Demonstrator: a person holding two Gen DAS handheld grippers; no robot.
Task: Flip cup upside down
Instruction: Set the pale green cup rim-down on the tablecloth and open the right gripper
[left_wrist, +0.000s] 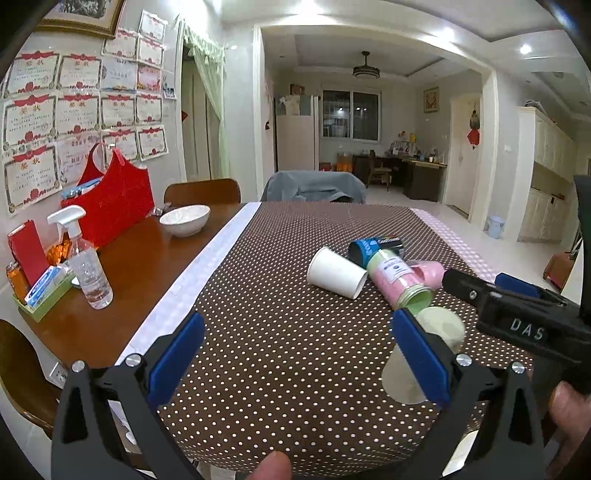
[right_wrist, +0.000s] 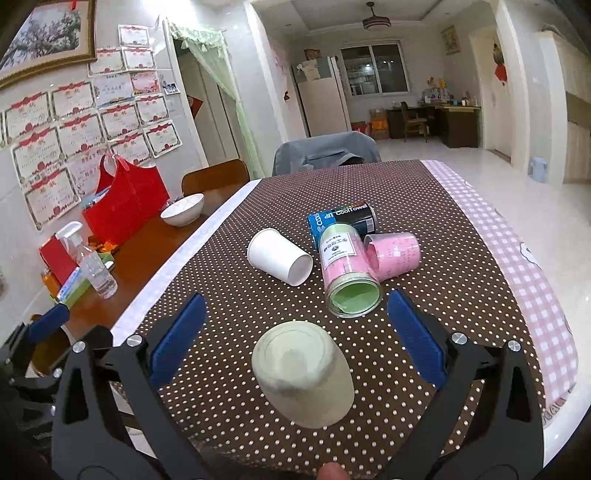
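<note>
On the table (right_wrist: 388, 177) — under a brown dotted cloth (right_wrist: 229, 314) — a white paper cup (right_wrist: 277, 261), a glass jar (right_wrist: 345, 275), a pink cup (right_wrist: 393, 254) and a black can (right_wrist: 345, 220) lie tipped together; a white bowl (right_wrist: 183, 209), red bag (right_wrist: 125, 197) and spray bottle (right_wrist: 90, 260) stand left.

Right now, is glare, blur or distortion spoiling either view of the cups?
Left wrist view: ceiling lights flare, edges bow, and its own finger covers part of the pale cup. Right wrist view: that cup looks soft close up; the white cup is sharp.

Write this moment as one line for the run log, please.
pale cup: upside down on tablecloth | right gripper: open, around it | left gripper: open, empty | white cup: on side
</note>
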